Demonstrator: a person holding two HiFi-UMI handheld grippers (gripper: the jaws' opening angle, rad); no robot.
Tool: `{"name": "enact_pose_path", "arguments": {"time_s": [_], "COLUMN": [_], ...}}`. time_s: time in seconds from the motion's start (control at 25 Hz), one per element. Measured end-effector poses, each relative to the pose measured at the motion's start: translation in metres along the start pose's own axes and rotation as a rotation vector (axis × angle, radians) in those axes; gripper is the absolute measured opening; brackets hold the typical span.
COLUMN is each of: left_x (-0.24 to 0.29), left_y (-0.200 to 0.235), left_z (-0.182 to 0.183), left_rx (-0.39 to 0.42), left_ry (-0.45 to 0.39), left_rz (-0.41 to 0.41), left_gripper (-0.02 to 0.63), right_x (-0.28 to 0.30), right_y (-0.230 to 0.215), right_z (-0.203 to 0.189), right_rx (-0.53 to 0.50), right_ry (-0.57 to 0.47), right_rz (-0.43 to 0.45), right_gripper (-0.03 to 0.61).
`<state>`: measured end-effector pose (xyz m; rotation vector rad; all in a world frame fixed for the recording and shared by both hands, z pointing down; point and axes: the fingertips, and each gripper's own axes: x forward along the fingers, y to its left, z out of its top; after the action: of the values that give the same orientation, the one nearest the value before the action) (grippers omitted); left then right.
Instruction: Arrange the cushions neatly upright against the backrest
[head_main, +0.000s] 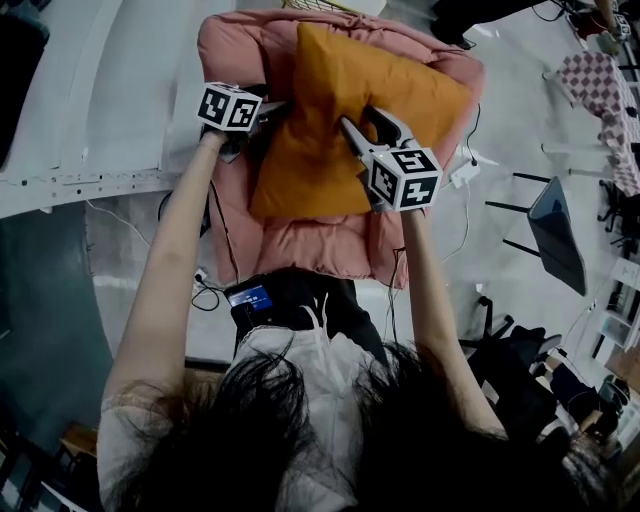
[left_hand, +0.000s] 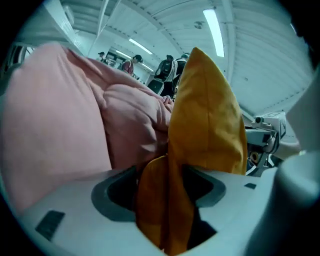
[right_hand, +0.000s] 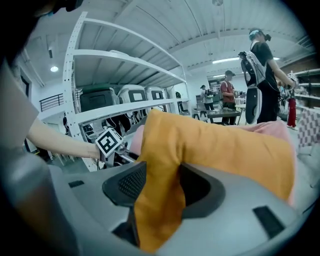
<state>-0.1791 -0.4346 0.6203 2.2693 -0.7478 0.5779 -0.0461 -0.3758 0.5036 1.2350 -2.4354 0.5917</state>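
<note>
Now, step: judging from the layout, both grippers are squaring up the mustard-orange square fabric cushion (head_main: 310, 150) on the pink quilted padded armchair (head_main: 235, 45).
Cushion: it is lying skewed on the pink seat, with one corner pointing up toward the top edge of the backrest and its lower edge sitting near the seat's front edge. It is not standing upright yet.
Left gripper (left_hand: 165, 187): the jaws are standing wide. A fold from the cushion's left side is hanging loose between them with dark gaps showing on either side, so it is not clamping.
Right gripper (right_hand: 157, 190): the jaws are also standing well apart. The cushion's near right corner is drooping between them, brushing one pad and leaving a gap at the other. I'm reading it as not pinching.
How to do it well: I'd be taking a firm bite on both side edges at matching height. Next I'd be rotating until the bottom edge is running parallel to the seat's front edge. Finally I'd be pushing back so the whole rear face is leaning on the backrest.
Watch: the soft filling is sagging, so a thin-fabric grip is risking a slumped corner.
</note>
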Motion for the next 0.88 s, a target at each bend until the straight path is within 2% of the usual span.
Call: {"name": "enact_pose_path", "arguments": {"time_s": [0.16,0.32,0.52,0.64,0.72,0.76,0.8,0.88], "left_x": [0.013,0.005,0.004,-0.001,0.000,0.003,0.009,0.022], "left_y": [0.005,0.004,0.000,0.006,0.015,0.018,0.018,0.008], "left_z": [-0.004,0.005,0.007,0.015,0.019,0.018,0.015,0.004], "left_rx": [-0.112,-0.149,-0.167,-0.242,-0.285,-0.282,-0.264,-0.221], "left_ry": [-0.005,-0.059,-0.093,-0.193,-0.243,-0.239,-0.213,-0.128], "left_rz": [-0.142,-0.236,-0.247,-0.257,-0.218,-0.189,-0.171,-0.186], "left_gripper": [0.313,0.311,0.311,0.304,0.264,0.227,0.222,0.224], "right_x": [0.002,0.002,-0.003,-0.003,-0.004,-0.004,-0.004,-0.004], "right_y": [-0.003,-0.004,-0.004,-0.004,-0.004,-0.004,-0.004,-0.005], "right_z": [0.001,0.004,0.002,0.002,0.002,0.002,0.001,0.001], "right_rx": [0.023,0.028,0.028,0.031,0.037,0.039,0.041,0.044], "right_ry": [-0.015,-0.029,-0.029,-0.032,-0.038,-0.041,-0.042,-0.043], "right_rz": [-0.020,-0.015,-0.004,0.002,0.003,0.002,0.002,0.003], "right_gripper": [0.210,0.210,0.210,0.210,0.210,0.210,0.210,0.210]}}
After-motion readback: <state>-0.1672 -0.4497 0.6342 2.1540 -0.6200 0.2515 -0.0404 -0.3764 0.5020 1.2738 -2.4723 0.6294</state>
